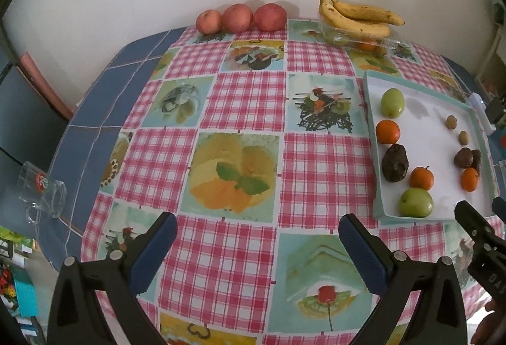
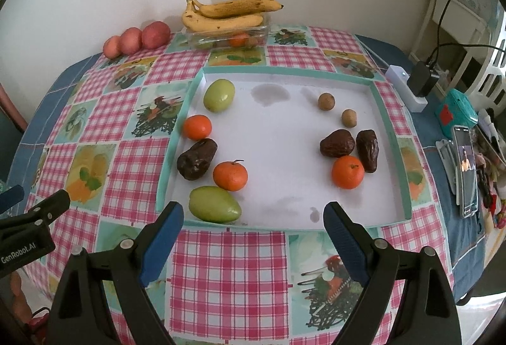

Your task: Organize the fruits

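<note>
left gripper [image 1: 257,245]: jaws spread wide, holding nothing, over the pink checked tablecloth [image 1: 246,98]
right gripper [image 2: 253,231]: jaws spread wide too, nothing between them, hanging just off the near rim of the shallow white tray with a teal edge [image 2: 284,226]
tray contents: two green mango-shaped fruits, three small oranges, dark wrinkled brown fruits and two small tan round ones, in loose left and right clusters
nearest fruit: green mango-shaped fruit [image 2: 214,204], at about 11 o'clock from the right gripper, just beside the left fingertip
long axis: lies roughly 9 to 3 o'clock across the right wrist view, so the narrow way already faces the jaws
nearer hand: right, i judge; from the left gripper the tray sits off at 2 o'clock
elsewhere: three red apples [image 1: 240,17] at 12 o'clock by the wall; yellow spotted bananas [image 2: 227,14] on a clear plastic box [image 2: 227,36]
</note>
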A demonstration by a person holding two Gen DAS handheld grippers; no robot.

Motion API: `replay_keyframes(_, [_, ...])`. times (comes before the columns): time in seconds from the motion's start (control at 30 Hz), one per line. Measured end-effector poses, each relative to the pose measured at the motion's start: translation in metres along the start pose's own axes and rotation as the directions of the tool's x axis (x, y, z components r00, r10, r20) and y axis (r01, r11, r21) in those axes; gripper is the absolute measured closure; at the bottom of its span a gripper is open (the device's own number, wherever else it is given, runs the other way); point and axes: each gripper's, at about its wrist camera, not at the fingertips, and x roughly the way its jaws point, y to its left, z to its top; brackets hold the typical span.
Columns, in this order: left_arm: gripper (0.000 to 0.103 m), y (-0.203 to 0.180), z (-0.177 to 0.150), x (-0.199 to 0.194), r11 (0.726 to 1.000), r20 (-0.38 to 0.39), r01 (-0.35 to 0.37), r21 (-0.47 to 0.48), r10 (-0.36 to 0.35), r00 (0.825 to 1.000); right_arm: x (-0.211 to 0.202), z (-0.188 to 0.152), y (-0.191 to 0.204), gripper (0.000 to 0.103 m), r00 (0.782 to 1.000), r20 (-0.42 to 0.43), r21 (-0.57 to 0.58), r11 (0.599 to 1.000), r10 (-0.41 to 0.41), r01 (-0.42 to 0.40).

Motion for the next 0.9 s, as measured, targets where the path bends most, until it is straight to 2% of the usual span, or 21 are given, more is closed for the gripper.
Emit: replay_keyframes(0.9, [0.0,0.0041,-0.0003,-0.0007,1.0,-0.003,0.013,-0.014,-0.013,1.0,-0.0007,0.0003,-0.0001,0.012,1.0,0.002,-0.005,1.0,-0.003,0.003])
